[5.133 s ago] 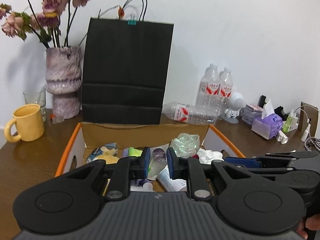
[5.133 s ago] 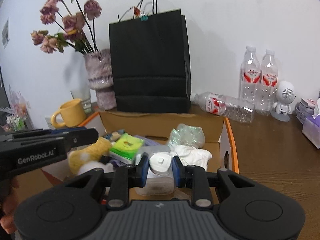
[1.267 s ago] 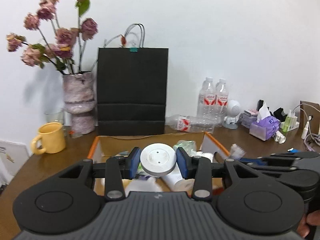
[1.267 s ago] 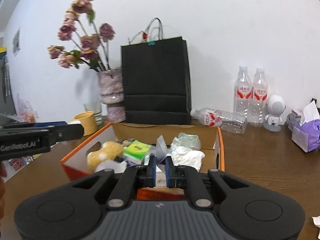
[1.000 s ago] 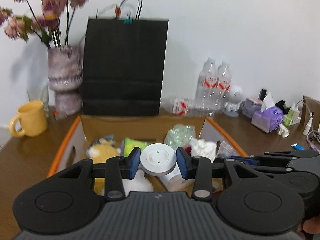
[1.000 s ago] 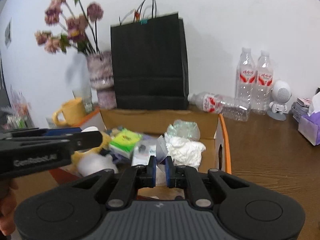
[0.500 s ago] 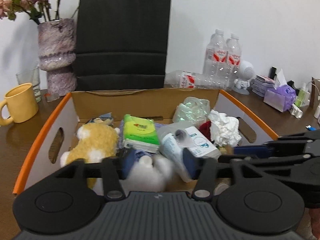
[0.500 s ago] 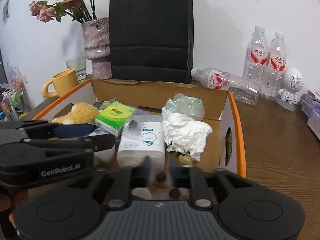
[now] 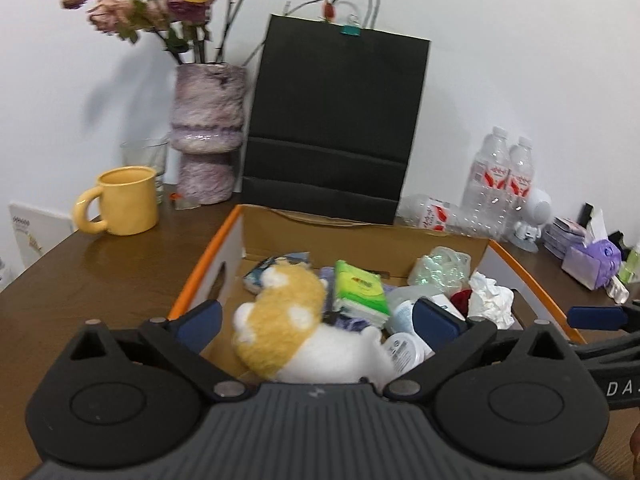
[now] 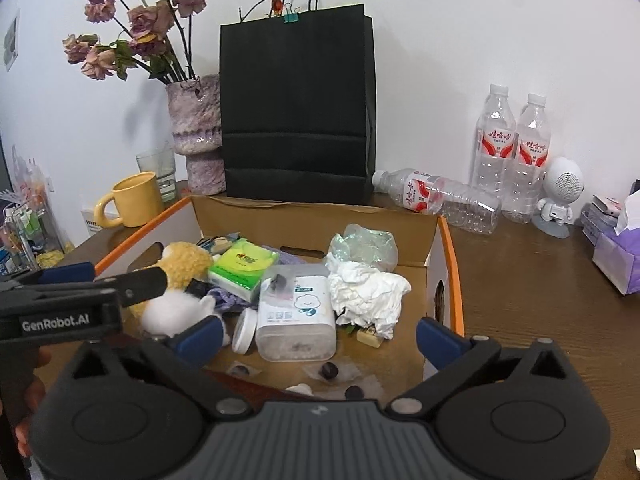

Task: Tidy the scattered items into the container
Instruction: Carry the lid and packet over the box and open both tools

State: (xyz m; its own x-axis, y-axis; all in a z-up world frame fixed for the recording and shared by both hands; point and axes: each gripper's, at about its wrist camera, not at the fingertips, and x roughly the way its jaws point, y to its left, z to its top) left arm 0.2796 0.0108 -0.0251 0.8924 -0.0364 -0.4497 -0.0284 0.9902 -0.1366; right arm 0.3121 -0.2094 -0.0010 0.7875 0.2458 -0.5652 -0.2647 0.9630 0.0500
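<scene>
Both the left tongs [image 9: 316, 316] and right tongs [image 10: 320, 334] gape wide and empty above the cardboard box [image 10: 448, 248], which sits filled on the brown wooden table [image 10: 540, 280] before a white wall [image 10: 460, 40]; a black paper bag [image 10: 298, 108] stands at its far side.

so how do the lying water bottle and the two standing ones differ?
The lying bottle rests on its side, cap toward the black bag; the standing bottles are upright against the wall. It lies nearer the box; they stand farther back. All are clear, white-capped, red-labelled and look empty.
</scene>
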